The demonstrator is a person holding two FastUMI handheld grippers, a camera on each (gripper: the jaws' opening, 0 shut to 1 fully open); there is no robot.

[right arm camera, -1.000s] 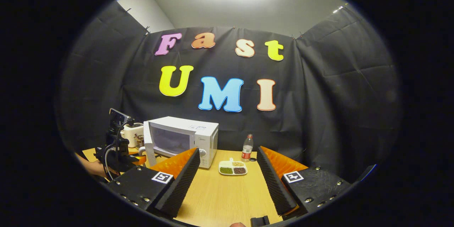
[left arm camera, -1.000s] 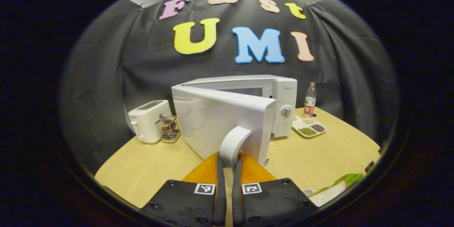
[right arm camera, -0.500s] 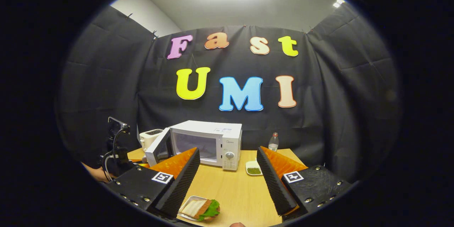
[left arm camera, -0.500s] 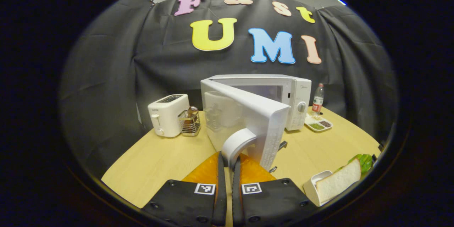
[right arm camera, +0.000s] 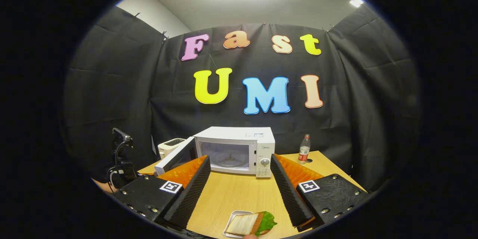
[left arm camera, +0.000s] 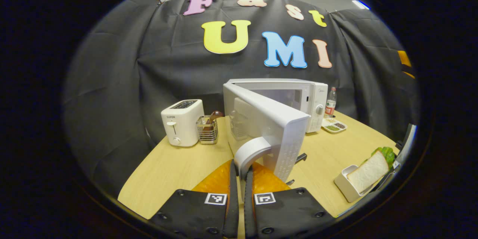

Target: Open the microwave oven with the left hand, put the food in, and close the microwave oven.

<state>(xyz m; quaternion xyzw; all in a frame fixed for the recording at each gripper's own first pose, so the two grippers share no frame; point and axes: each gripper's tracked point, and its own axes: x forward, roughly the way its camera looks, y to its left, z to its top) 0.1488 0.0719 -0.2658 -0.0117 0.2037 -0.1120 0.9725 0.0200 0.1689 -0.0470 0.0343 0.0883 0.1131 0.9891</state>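
With the left gripper (left arm camera: 239, 168) clamped on the door handle (left arm camera: 251, 151), the microwave (right arm camera: 233, 149) stands open; next, the wide-open right gripper (right arm camera: 239, 185) should grasp the near sandwich (right arm camera: 251, 223).

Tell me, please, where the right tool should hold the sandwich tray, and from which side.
Grip the white tray by its near rim, coming from above with the open right tool. The sandwich leans across it, so I would avoid squeezing the bread.

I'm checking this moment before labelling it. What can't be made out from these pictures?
- Sandwich: right gripper view, lower part cut off by the edge.
- Microwave cavity: left gripper view, mostly hidden behind its open door.
- Compartment dish: left gripper view, contents too small to identify.
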